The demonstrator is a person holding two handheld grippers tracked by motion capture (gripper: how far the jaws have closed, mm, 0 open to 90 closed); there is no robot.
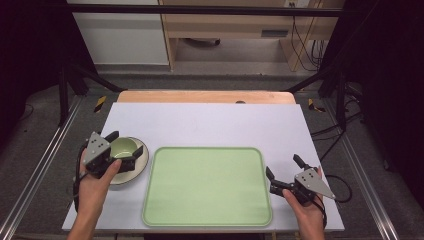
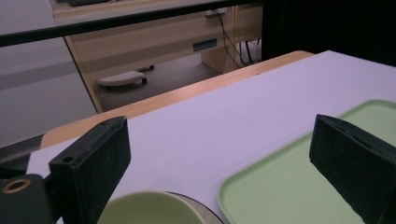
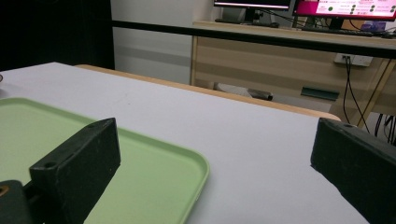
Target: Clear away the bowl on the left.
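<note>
Green bowl [image 1: 123, 147] on its plate [image 1: 141, 162] sat between the wide jaws of the left hand-held gripper [image 1: 125, 150]; the right hand-held gripper [image 1: 284, 171], also wide, hovered beside the tray [image 1: 207, 218].

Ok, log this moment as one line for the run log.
left claw: open, astride green cup on plate | right claw: open, beside tray | tray: bare

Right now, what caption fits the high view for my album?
Left tool open around a green cup on a saucer, beside a green tray.
</note>
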